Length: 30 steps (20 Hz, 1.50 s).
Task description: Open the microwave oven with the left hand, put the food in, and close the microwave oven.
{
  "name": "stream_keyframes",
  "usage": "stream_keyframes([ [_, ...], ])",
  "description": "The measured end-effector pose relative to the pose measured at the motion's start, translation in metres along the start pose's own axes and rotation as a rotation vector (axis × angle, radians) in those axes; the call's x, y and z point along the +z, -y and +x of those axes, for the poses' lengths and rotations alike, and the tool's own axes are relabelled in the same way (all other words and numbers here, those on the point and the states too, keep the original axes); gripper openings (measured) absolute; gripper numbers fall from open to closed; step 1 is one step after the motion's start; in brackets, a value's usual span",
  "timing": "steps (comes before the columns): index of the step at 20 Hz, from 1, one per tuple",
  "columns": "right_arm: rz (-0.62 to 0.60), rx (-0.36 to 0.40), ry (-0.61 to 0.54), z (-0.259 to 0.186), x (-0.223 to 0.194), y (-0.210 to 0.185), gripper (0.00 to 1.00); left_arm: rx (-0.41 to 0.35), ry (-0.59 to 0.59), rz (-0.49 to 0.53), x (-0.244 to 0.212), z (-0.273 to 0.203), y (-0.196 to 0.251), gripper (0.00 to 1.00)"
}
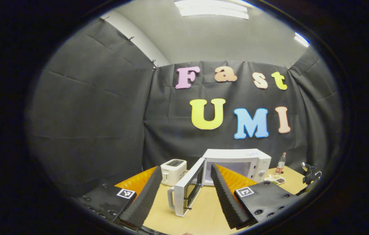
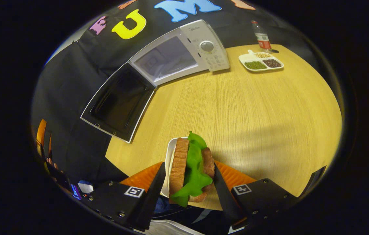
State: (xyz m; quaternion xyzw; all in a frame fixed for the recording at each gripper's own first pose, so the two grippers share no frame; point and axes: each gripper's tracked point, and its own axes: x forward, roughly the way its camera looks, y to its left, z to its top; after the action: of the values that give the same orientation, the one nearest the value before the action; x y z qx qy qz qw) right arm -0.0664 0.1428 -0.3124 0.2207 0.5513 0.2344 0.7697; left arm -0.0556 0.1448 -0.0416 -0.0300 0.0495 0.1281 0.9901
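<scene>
In the left gripper view the white microwave (image 1: 236, 163) stands at the back of the wooden table, its door (image 1: 187, 187) swung wide open to the left. My left gripper (image 1: 185, 166) is open and holds nothing, and it hangs in front of the door. In the right gripper view my right gripper (image 2: 189, 164) is shut on a sandwich (image 2: 191, 169) of bread, green lettuce and meat. A white plate (image 2: 168, 163) is pressed against the sandwich's left side. The microwave (image 2: 178, 55) and its open door (image 2: 119, 101) lie far ahead on the left, with the empty cavity showing.
A white toaster (image 1: 173, 171) stands left of the microwave. A white divided tray of beans (image 2: 261, 61) and a bottle (image 2: 262, 36) sit to the right of the microwave. Bare wooden table (image 2: 253, 114) stretches between the sandwich and the oven.
</scene>
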Motion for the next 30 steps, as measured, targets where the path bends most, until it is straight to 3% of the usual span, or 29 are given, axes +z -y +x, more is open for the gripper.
stream_keyframes([
  [2, 0.022, 0.043, -0.025, 0.003, -0.004, -0.006, 0.53, 0.019, 0.007, -0.002, 0.002, -0.002, -0.001, 0.96],
  [3, 0.028, 0.044, -0.018, 0.003, -0.003, -0.006, 0.53, 0.027, 0.010, -0.002, 0.001, -0.002, -0.001, 0.96],
  [4, 0.016, 0.051, -0.027, 0.002, -0.003, -0.008, 0.37, 0.030, 0.012, -0.003, 0.002, -0.003, -0.002, 0.98],
  [5, 0.005, 0.042, -0.003, -0.001, 0.002, -0.007, 0.36, 0.034, 0.013, -0.004, 0.004, -0.002, -0.002, 0.98],
  [6, -0.009, 0.038, 0.018, -0.005, 0.006, -0.010, 0.28, 0.034, 0.018, -0.004, 0.006, -0.001, -0.003, 0.96],
  [11, -0.036, 0.061, 0.103, -0.020, 0.042, -0.036, 0.27, 0.026, 0.050, 0.020, 0.015, 0.021, -0.010, 0.98],
  [12, -0.034, 0.061, 0.128, -0.021, 0.052, -0.042, 0.27, 0.016, 0.052, 0.016, 0.015, 0.028, -0.010, 0.94],
  [17, -0.038, 0.055, 0.234, -0.015, 0.106, -0.076, 0.27, -0.031, 0.067, -0.020, 0.017, 0.067, -0.021, 0.98],
  [30, 0.058, 0.009, 0.462, 0.075, 0.217, -0.136, 0.27, -0.026, 0.054, -0.025, -0.001, 0.138, -0.111, 0.97],
])
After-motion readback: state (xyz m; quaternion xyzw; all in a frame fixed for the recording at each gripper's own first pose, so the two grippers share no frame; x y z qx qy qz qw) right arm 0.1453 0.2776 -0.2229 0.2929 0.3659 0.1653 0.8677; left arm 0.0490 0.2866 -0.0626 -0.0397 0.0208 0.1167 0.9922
